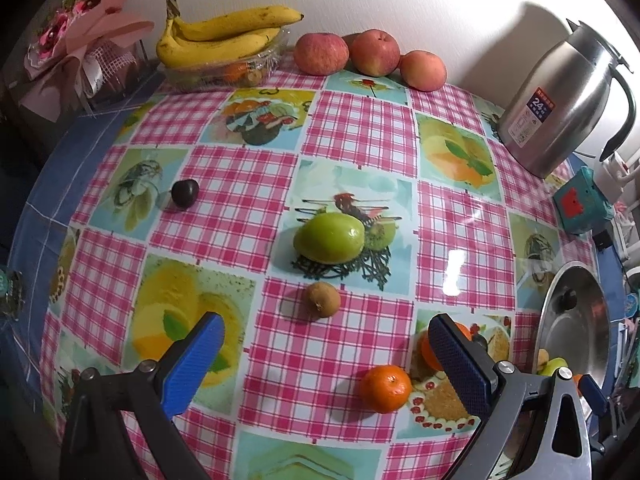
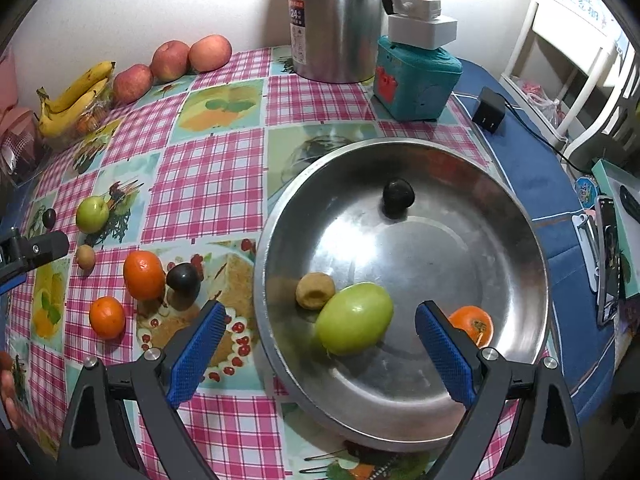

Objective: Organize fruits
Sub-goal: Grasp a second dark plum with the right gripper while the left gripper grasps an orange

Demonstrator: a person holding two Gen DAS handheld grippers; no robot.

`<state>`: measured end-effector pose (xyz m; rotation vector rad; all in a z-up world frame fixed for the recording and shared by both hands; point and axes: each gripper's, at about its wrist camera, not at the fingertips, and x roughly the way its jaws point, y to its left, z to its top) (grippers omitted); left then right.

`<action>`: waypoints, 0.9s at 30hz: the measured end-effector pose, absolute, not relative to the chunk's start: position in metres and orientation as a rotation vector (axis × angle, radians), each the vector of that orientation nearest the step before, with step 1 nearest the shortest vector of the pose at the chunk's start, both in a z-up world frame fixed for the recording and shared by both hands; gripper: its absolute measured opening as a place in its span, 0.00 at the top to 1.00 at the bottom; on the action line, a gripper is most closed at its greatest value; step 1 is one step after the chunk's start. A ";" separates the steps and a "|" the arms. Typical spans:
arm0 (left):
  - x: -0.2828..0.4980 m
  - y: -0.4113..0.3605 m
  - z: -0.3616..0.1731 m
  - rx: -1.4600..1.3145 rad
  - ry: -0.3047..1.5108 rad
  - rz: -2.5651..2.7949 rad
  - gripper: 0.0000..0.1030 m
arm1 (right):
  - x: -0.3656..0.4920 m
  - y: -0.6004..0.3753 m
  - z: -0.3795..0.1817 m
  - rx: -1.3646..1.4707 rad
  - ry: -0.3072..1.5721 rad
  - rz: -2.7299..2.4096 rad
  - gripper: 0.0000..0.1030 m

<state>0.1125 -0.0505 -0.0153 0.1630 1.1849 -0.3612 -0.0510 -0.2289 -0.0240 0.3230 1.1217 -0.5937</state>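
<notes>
The right hand-held gripper (image 2: 316, 334) hangs released over the round, shallow stainless-steel basin (image 2: 520, 216), jaws spread wide and grasping nothing. A smooth green oval fruit (image 2: 354, 318) lies between the blue ribbed pads (image 2: 196, 344) without touching them. In the basin, a small rough brown fruit (image 2: 315, 290) touches the green one at its ten o'clock, a glossy dark plum (image 2: 398, 196) sits toward twelve o'clock, and an orange mandarin (image 2: 472, 324) lies at four o'clock, partly hidden by a pad.

The left hand-held gripper (image 1: 326, 346) is likewise released and empty above the checked pink vinyl tabletop (image 1: 360, 128). Still loose there: a second green fruit (image 1: 329, 237) at the centre, a small brown fruit (image 1: 323, 299) just beside it at six o'clock, a dark plum (image 1: 185, 194) well apart at ten o'clock, and a mandarin (image 1: 386, 388) near the right pad.

Judgement: all are light and rounded, apt to roll on slick vinyl and steel. The green fruit seems firm, waxy, slippery; take it across its short middle. Mandarins are softer, pebbled, easily bruised; close gently.
</notes>
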 end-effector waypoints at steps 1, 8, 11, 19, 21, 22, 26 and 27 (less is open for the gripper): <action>0.114 -0.050 -0.015 0.165 1.184 -0.360 0.00 | -0.050 -0.228 -0.025 0.327 1.125 -0.590 0.07; 0.129 -0.033 -0.011 0.151 1.165 -0.329 0.00 | -0.034 -0.217 -0.023 0.382 1.103 -0.535 0.07; 0.134 -0.025 -0.007 0.149 1.151 -0.316 0.00 | -0.025 -0.210 -0.022 0.398 1.094 -0.521 0.07; 0.142 -0.009 0.000 0.094 1.134 -0.300 0.00 | -0.001 -0.193 -0.017 0.389 1.087 -0.488 0.07; 0.143 -0.008 0.000 0.082 1.131 -0.301 0.00 | 0.004 -0.193 -0.016 0.401 1.087 -0.491 0.07; 0.143 -0.009 0.000 0.078 1.131 -0.303 0.00 | 0.006 -0.193 -0.016 0.409 1.082 -0.492 0.07; 0.143 -0.011 -0.004 0.063 1.143 -0.311 0.00 | 0.013 -0.192 -0.013 0.419 1.062 -0.485 0.07; 0.143 -0.012 -0.006 0.054 1.146 -0.314 0.00 | 0.015 -0.192 -0.014 0.418 1.060 -0.484 0.07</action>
